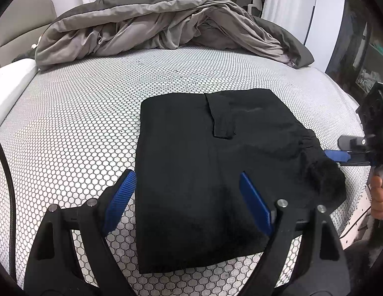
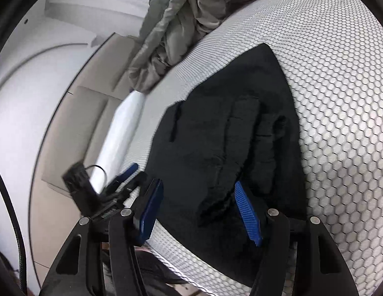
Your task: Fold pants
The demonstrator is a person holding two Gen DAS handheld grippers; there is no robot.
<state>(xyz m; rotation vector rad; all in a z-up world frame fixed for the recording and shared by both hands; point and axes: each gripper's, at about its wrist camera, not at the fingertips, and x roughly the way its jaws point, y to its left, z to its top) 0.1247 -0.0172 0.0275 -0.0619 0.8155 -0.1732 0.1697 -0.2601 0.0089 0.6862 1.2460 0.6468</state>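
Observation:
The black pants lie folded into a flat rectangle on the honeycomb-patterned mattress. My left gripper is open, its blue pads straddling the near left part of the pants, just above the cloth. My right gripper is open over the bunched waistband end of the pants; it also shows in the left wrist view at the pants' right edge. Neither gripper holds any cloth.
A crumpled grey duvet lies piled at the far end of the mattress. A white pillow lies along the left edge. A beige headboard stands beyond it. The mattress edge drops off at the right.

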